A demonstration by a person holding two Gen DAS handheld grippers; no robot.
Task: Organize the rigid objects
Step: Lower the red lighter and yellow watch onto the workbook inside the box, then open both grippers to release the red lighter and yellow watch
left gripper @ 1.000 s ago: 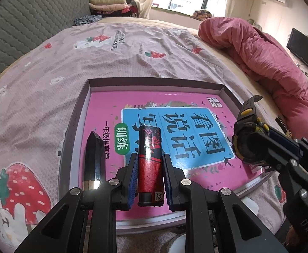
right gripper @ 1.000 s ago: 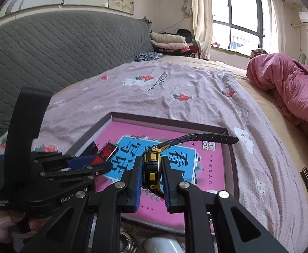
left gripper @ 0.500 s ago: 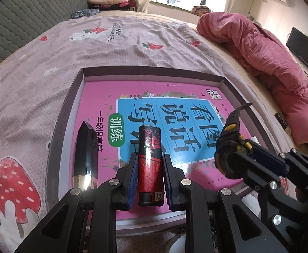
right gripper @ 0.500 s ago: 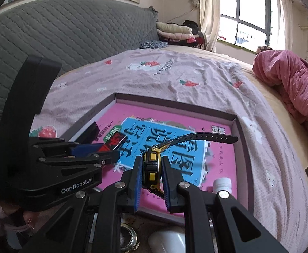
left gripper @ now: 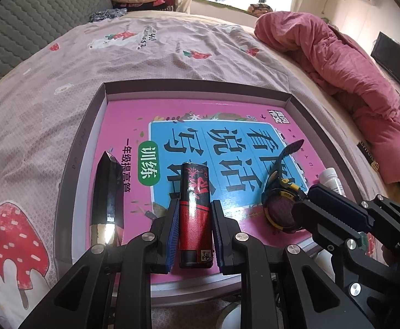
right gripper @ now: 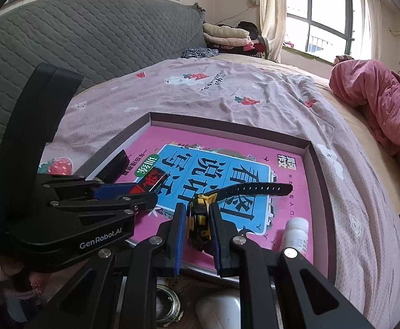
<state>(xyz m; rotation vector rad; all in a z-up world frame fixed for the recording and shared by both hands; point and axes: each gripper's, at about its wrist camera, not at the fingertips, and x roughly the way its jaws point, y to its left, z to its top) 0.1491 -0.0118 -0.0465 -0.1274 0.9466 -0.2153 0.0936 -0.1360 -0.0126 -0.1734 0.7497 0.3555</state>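
Note:
A shallow grey box lid (left gripper: 90, 126) (right gripper: 320, 170) lies on the bed with a pink and blue workbook (left gripper: 227, 142) (right gripper: 227, 170) inside it. My left gripper (left gripper: 195, 219) is shut on a red and black lighter (left gripper: 194, 211) (right gripper: 152, 182) just above the book's near edge. My right gripper (right gripper: 197, 223) is shut on a black and yellow wristwatch (right gripper: 200, 216) (left gripper: 280, 205), its strap (right gripper: 254, 189) sticking out over the book. A black pointed crystal-like block (left gripper: 108, 189) (right gripper: 116, 163) lies in the lid's left side. A small white bottle (right gripper: 294, 233) (left gripper: 331, 179) lies at the lid's right.
The bed has a pink strawberry-print sheet (left gripper: 145, 49). A rumpled red quilt (left gripper: 350, 63) lies on the right and a grey quilted headboard (right gripper: 90, 35) on the left. A white rounded object (right gripper: 219, 312) and a metal ring (right gripper: 167, 304) sit below the lid's near edge.
My right gripper with the watch has come down and inward over the lid's right side. The white bottle has come into view. My left gripper still holds the lighter in the same place.

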